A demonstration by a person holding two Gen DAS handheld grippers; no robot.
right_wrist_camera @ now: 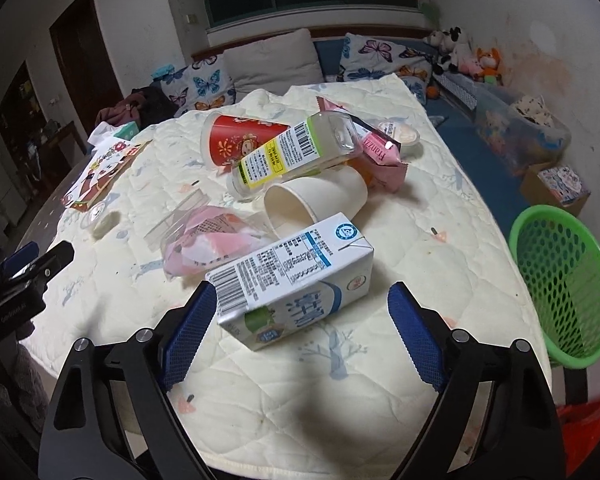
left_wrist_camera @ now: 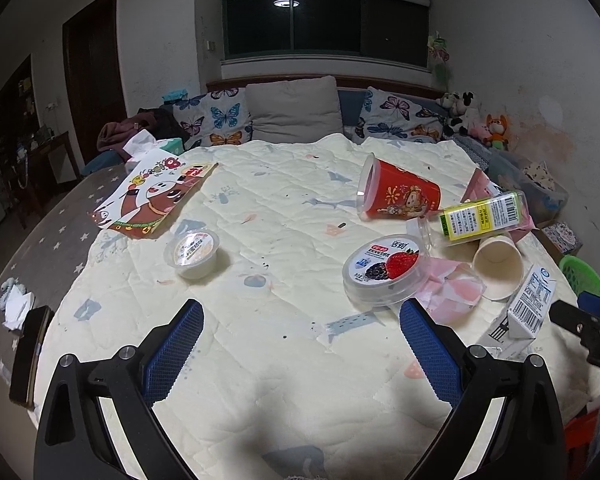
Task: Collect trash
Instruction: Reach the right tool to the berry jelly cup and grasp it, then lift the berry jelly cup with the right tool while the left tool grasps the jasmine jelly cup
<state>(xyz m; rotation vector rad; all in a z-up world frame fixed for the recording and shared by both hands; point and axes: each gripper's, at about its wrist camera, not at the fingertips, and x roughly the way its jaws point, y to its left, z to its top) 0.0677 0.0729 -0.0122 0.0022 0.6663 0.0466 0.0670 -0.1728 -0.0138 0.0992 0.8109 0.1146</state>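
Observation:
Trash lies on a cream quilted table. A white milk carton lies on its side; my right gripper is open with its jaws either side of it, the left pad near its end. Behind it are a paper cup, a clear bottle with a yellow label, a red cup and pink wrappers. My left gripper is open and empty above bare quilt. Ahead of it lie a berry yogurt tub and a small pudding cup.
A green plastic basket stands off the table's right edge. A red cartoon paper bag lies at the far left. A phone rests at the left edge. A sofa with butterfly cushions is behind.

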